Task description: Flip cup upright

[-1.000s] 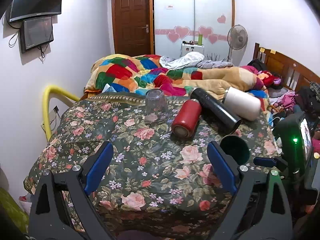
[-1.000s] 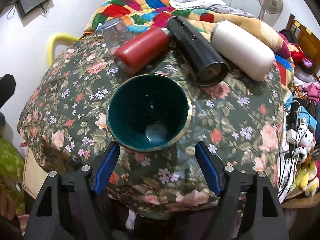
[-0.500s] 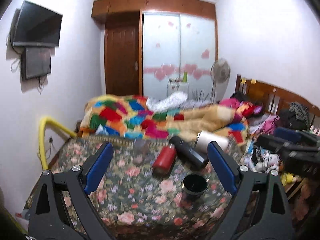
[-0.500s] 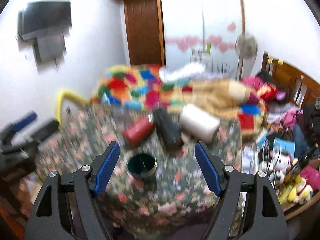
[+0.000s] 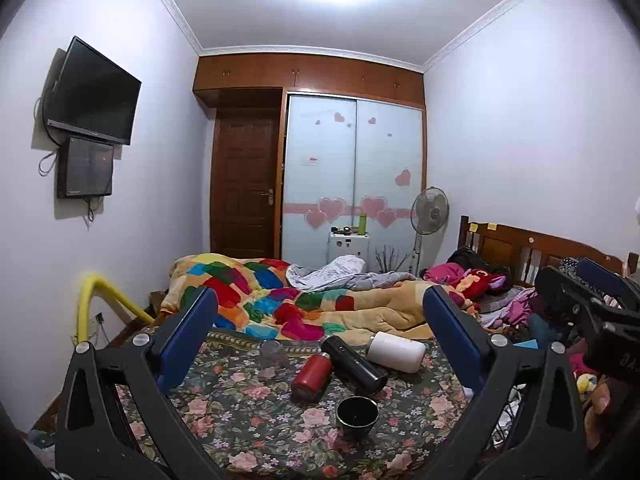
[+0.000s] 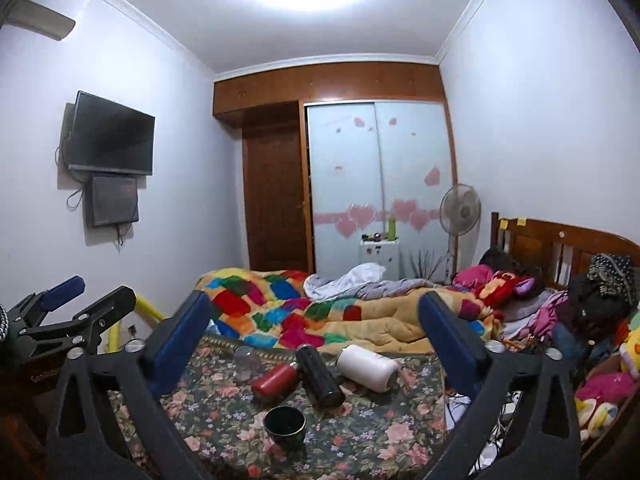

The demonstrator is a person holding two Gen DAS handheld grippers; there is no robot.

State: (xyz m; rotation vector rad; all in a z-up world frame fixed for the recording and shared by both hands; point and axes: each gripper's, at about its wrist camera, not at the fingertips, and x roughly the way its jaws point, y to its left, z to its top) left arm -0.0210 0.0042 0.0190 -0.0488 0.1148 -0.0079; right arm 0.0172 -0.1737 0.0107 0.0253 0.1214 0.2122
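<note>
A dark green cup with a gold rim stands upright, mouth up, near the front of the floral-covered table; it also shows in the right wrist view. My left gripper is open and empty, held high and well back from the table. My right gripper is open and empty, equally far back. A clear glass stands upside down at the back left of the table.
A red bottle, a black flask and a white flask lie on their sides behind the cup. A bed with a colourful quilt lies beyond. The other gripper shows at each view's edge.
Both grippers have pulled up and far back from the table, staying open. The green cup stays upright where it stood, now small in both views.
</note>
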